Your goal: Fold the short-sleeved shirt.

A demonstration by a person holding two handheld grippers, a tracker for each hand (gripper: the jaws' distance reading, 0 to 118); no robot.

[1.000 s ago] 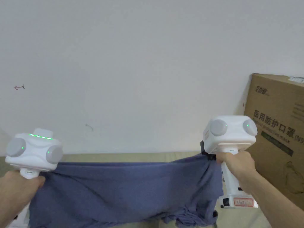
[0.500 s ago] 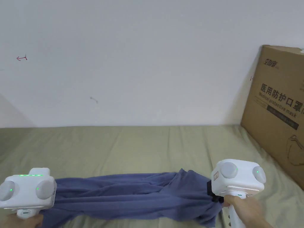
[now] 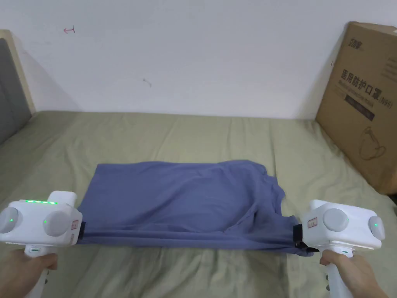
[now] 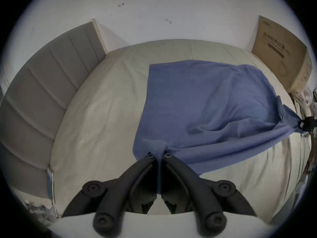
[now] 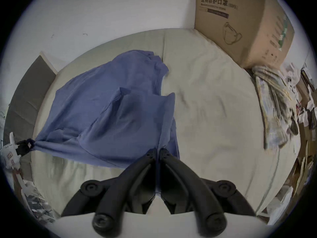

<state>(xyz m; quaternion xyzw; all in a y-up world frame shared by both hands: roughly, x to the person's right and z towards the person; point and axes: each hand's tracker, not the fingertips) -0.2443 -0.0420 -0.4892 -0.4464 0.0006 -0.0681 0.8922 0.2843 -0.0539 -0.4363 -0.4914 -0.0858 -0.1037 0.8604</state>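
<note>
Blue shirt (image 3: 182,198) stretched between left gripper (image 4: 158,155) and right gripper (image 5: 156,151), jaws clamped on cloth

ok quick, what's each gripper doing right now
Left gripper: closed, both jaws pinching the near edge of the blue short-sleeved shirt.
Right gripper: closed, both jaws pinching the same shirt at its other near corner.
</note>
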